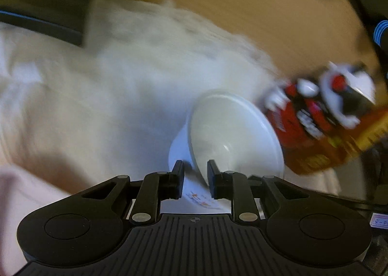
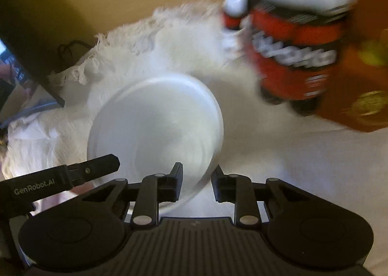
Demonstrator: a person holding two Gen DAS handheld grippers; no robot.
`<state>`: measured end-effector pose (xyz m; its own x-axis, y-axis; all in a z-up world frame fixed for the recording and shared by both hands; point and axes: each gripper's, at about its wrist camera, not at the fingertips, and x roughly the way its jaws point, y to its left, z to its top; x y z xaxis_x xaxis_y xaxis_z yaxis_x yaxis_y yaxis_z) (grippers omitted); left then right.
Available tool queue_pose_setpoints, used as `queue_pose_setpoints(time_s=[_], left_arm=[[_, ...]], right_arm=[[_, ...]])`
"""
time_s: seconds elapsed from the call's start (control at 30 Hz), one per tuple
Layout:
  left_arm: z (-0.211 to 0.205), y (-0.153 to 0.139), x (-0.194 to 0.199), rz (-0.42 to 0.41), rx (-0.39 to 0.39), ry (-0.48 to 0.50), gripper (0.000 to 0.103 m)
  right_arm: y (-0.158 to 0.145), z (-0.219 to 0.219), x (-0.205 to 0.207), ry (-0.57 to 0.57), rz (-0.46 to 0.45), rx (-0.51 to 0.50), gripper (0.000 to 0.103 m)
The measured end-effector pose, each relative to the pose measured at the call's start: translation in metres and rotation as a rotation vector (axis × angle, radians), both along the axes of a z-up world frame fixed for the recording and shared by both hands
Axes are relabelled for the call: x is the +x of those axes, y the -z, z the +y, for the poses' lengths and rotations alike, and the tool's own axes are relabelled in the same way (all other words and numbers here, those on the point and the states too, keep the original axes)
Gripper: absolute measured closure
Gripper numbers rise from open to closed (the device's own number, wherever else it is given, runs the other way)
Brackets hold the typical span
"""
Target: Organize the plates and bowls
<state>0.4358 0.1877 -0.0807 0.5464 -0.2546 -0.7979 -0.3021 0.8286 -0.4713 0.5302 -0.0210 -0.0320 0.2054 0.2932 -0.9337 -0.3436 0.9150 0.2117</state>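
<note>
Bowl (image 1: pixel 232 130) pinched at rim by left fingers (image 1: pixel 195 179), tilted for carrying; right fingers (image 2: pixel 196 184) narrow, straddling rim of bowl (image 2: pixel 155 125) on cloth (image 2: pixel 266 154), contact unclear.

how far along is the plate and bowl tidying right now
Done: no finished stack shows in either view. In hand: the left claw and right claw each clamp the rim of the white bowl, over the white cloth beside a red can. Left: setting this bowl in place; other plates or bowls are out of view.
</note>
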Motion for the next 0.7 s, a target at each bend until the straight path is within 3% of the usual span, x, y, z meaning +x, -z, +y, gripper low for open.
queue_pose_setpoints(time_s=[0.17,0.37,0.47,0.6,0.7], left_arm=[[-0.064,-0.009,-0.006,-0.028,-0.049,0.106,0.077],[-0.128,0.019,0.012,0.027,-0.069,0.190,0.077],[-0.135,0.026,0.021,0.060,-0.079,0.187,0.080],[-0.132,0.030,0.034,0.091,-0.017,0.142,0.079],[-0.131,0.036,0.048,0.104,-0.009,0.102,0.079]], right_arm=[[-0.018,-0.071,-0.005,0.040,-0.019,-0.040,0.078],[-0.003,-0.128,0.006,0.116,-0.011,-0.083,0.078],[0.005,-0.141,0.016,0.129,0.029,-0.058,0.078],[0.011,-0.152,0.025,0.129,0.044,-0.035,0.077],[0.025,-0.155,0.035,0.158,0.107,-0.002,0.075]])
